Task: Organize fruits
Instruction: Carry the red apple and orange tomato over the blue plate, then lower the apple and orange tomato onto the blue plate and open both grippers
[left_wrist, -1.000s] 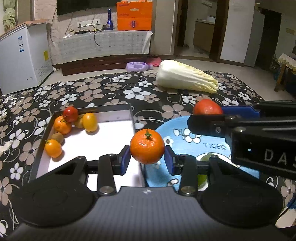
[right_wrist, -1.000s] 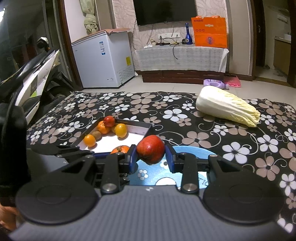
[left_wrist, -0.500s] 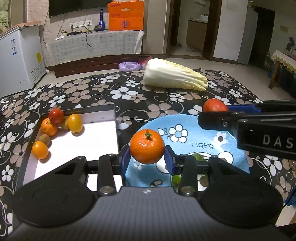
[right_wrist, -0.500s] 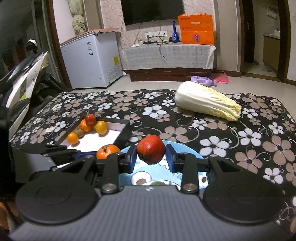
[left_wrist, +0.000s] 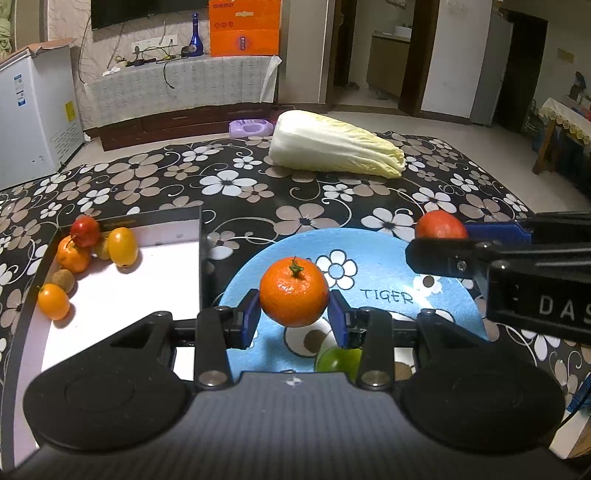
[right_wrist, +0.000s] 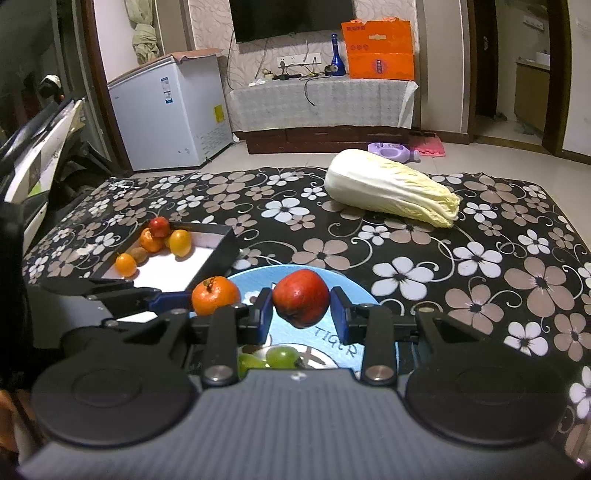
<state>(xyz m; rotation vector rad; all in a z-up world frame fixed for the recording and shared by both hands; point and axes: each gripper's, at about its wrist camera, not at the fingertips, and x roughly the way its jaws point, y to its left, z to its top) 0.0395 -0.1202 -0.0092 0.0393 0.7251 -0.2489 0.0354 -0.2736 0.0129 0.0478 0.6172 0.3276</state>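
Note:
My left gripper (left_wrist: 293, 317) is shut on an orange mandarin (left_wrist: 293, 297) and holds it above the blue plate (left_wrist: 376, 258). My right gripper (right_wrist: 301, 314) is shut on a red apple (right_wrist: 301, 297), also above the blue plate (right_wrist: 369, 291). The apple (left_wrist: 439, 225) and right gripper show at the right of the left wrist view; the mandarin (right_wrist: 214, 295) shows in the right wrist view. Green grapes (right_wrist: 280, 356) lie on the plate under the grippers. A black tray (left_wrist: 201, 236) with a white floor holds several small fruits (left_wrist: 120, 245) at its far left corner.
A napa cabbage (left_wrist: 332, 147) lies on the flowered tablecloth (left_wrist: 258, 192) beyond the plate. The tray (right_wrist: 225, 240) sits left of the plate. A scooter (right_wrist: 33, 158) stands left of the table, a white freezer (right_wrist: 170, 114) behind it.
Both grippers have moved right with their fruits, from beside the tray's edge to over the blue plate. The grips have not changed.

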